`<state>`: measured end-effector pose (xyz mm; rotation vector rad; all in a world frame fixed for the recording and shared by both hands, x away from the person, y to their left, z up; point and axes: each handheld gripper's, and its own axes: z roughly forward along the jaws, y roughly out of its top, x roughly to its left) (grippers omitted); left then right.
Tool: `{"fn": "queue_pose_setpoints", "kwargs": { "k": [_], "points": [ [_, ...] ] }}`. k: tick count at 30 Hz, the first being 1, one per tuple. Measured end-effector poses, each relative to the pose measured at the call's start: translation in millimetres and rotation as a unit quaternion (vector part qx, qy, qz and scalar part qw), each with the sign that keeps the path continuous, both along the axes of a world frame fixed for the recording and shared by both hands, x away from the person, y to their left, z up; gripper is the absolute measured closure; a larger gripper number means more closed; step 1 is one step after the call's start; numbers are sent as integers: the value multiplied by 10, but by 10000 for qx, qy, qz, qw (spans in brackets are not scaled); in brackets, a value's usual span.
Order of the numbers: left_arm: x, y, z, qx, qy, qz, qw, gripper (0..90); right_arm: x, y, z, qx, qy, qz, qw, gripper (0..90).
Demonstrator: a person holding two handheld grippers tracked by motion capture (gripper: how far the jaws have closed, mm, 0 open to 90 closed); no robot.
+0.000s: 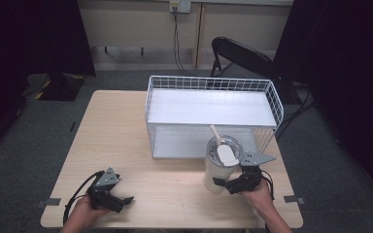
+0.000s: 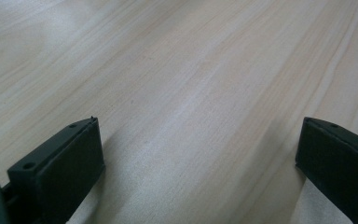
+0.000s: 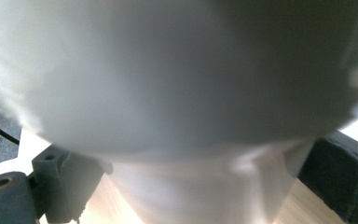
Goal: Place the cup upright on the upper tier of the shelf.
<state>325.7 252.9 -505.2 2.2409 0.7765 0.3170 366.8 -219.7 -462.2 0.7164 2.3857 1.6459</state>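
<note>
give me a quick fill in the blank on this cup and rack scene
1. The right hand-held gripper has its jaws around the white ____.
2. The tumbler stands in front of the white wire ____.
3. The left hand-held gripper holds nothing; its jaws are ____.
4. A straw sticks up through the tumbler's ____.

Missing words: tumbler; rack; open; lid

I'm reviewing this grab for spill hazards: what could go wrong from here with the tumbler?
1. The right gripper grips the tall white tumbler low on its body, so the top-heavy cup may tilt when lifted.
2. The wire shelf rack stands just behind it; the straw or lid could catch the rack's front edge.
3. The left gripper rests open on the table, far off, giving no support.
</note>
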Motion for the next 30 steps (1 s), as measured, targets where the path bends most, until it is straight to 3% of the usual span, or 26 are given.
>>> {"fn": "queue_pose_setpoints", "kwargs": {
  "k": [9, 13, 17, 25, 30],
  "points": [
    [0, 0, 0, -2, 2, 0, 10000, 1, 15, 40, -44, 144, -153, -21, 9998, 66],
    [1, 1, 0, 5, -7, -1, 10000, 1, -7, 70, -30, 129, -111, -112, 9998, 75],
    [-1, -1, 0, -5, 2, 3, 10000, 1, -59, 74, -1, 44, -431, -244, 9988, 99],
    [-1, -1, 0, -3, 2, 3, 10000, 1, -101, 55, 25, 46, -395, -414, 9984, 106],
    [-1, -1, 0, -3, 2, 4, 10000, 1, -122, 43, 94, 105, -515, -385, 9979, 106]
  ]
}}
